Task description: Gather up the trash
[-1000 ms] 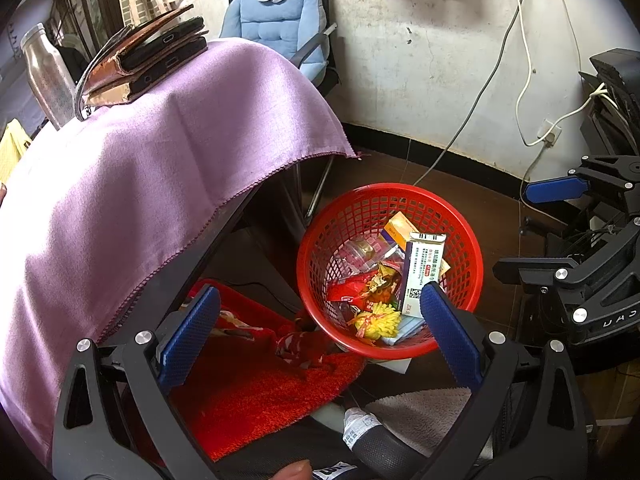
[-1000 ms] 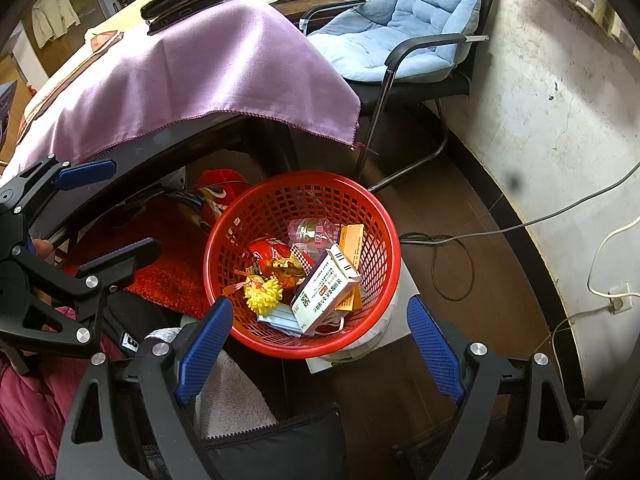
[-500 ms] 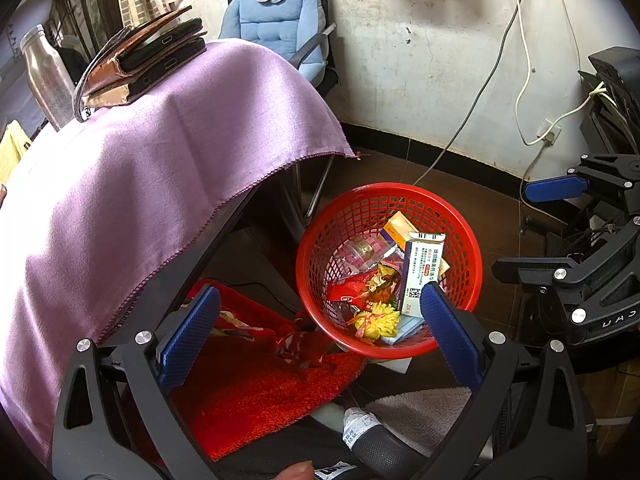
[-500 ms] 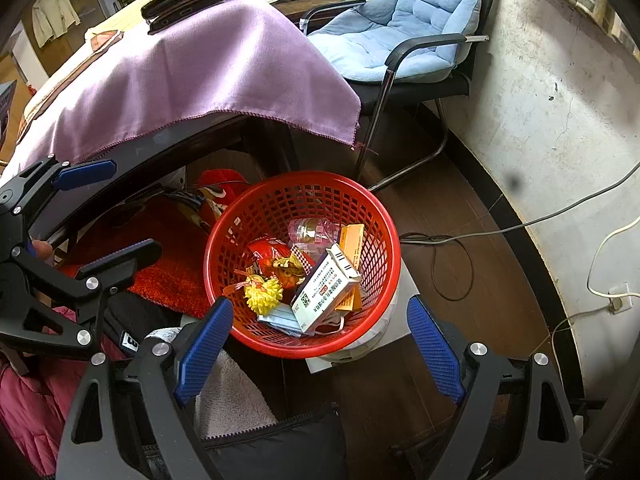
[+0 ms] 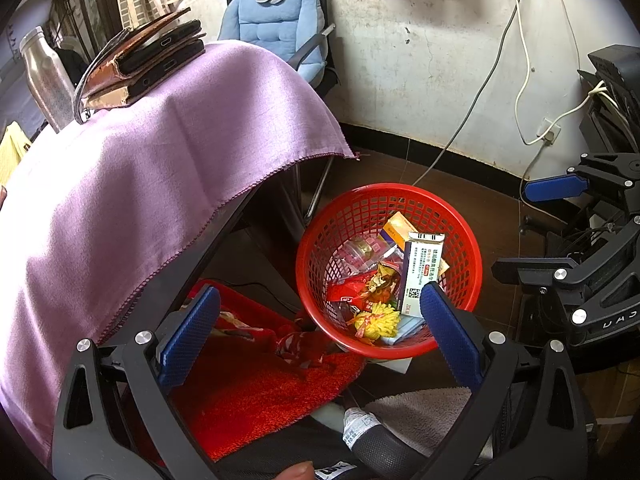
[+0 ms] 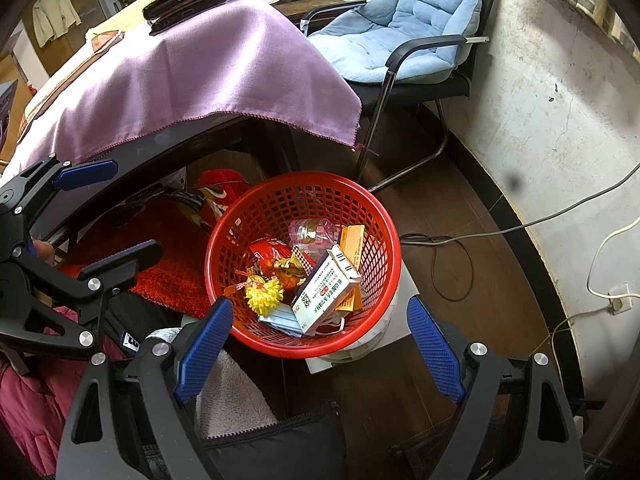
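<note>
Taking the round red plastic mesh basket [image 6: 303, 264] as the landmark and going from left to right: up and to its left, a purple cloth [image 5: 132, 184] drapes over a dark table, with a stack of dark flat cases [image 5: 148, 64] on top. Low and to the basket's left lies a red fuzzy mat [image 5: 248, 384], touching its base. The left gripper [image 5: 316, 336] hangs just short of the basket, its blue-padded jaws wide apart and holding nothing. Inside the basket sits the trash: a yellow fringed pom-pom [image 6: 264, 294], a red snack wrapper [image 6: 268, 250], a clear crumpled plastic bottle [image 6: 310, 230], a white-and-blue medicine carton [image 6: 326, 290] leaning on the basket's right wall, and an orange box [image 6: 352, 240] behind it. The right gripper [image 6: 320, 346] hovers over the basket's near rim, jaws likewise spread and empty. Behind and right of the basket stands a black chair with a light blue cushion [image 6: 400, 28], and grey cables [image 6: 520, 226] trail along the plaster wall.
</note>
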